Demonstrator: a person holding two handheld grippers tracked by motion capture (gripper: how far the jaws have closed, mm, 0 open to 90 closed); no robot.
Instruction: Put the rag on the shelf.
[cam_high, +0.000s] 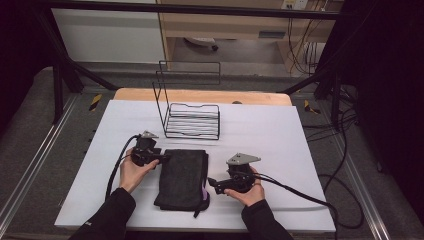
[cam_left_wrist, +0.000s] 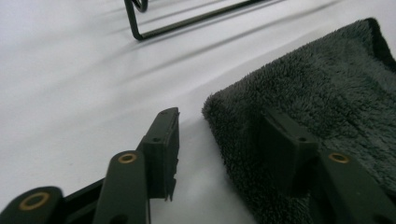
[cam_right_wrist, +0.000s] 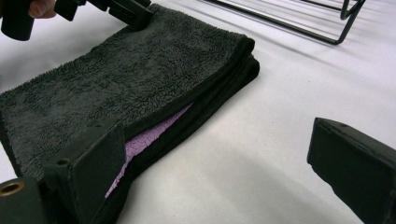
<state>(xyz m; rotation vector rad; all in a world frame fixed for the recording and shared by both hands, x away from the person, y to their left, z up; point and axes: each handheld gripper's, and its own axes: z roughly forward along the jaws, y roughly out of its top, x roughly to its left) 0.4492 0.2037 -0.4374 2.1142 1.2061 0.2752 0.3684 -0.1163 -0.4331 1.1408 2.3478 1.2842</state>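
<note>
The folded dark towel (cam_high: 182, 177) is lying soft and light mid-tabletop, best pinched at its edges: the left gripper (cam_high: 161, 158) is straddling its ten-o'clock corner half-open, the right gripper (cam_high: 212, 183) gaping wide at four o'clock.

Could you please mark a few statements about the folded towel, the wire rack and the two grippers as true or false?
1. The dark folded towel lies flat on the white table. True.
2. The towel sits inside the wire rack. False: the rack stands apart, farther up the table.
3. A purple layer shows between the towel's folds. True.
4. The right gripper is clamped on the towel. False: its jaws stand wide apart.
5. The left gripper has one jaw on the towel's top and one on the table beside it. True.
</note>
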